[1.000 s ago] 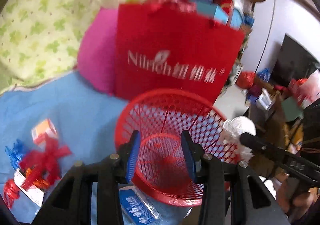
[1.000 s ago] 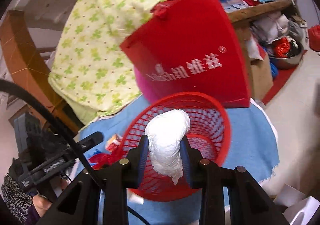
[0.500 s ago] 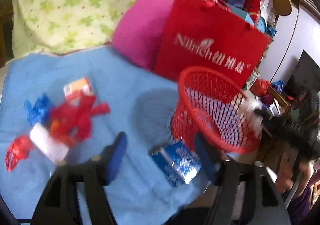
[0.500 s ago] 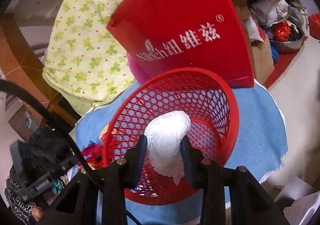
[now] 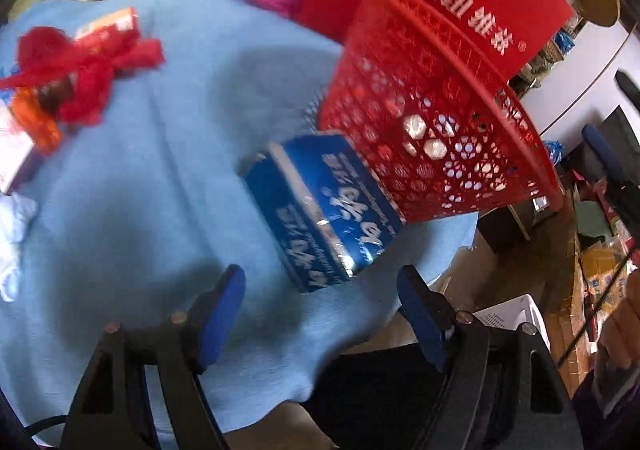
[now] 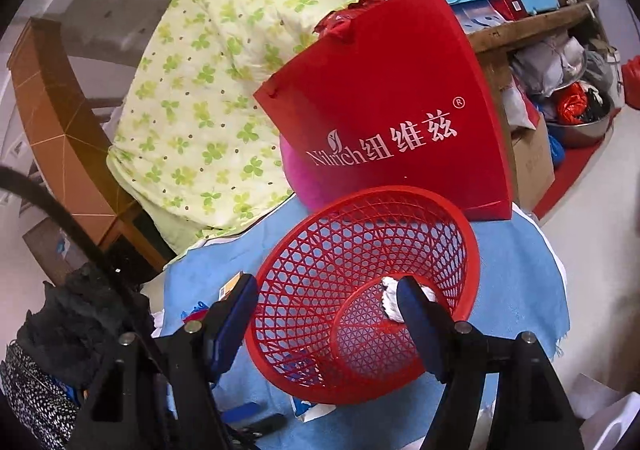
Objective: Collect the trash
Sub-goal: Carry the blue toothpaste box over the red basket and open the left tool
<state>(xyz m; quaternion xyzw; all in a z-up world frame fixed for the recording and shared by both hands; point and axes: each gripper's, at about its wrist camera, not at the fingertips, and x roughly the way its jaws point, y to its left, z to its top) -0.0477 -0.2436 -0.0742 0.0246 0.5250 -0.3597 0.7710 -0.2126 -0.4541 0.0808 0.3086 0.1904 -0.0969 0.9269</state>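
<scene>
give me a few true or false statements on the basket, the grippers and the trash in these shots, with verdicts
1. The right gripper is shut on the white wad. False: it is open, and the white wad lies in the basket.
2. The blue carton lies on the blue cloth next to the basket. True.
3. The left gripper is open and holds nothing. True.
4. The basket is green. False: it is red.
5. A red bag with white lettering stands behind the basket. True.
6. The red shreds are in the basket. False: they lie on the cloth, apart from it.
</scene>
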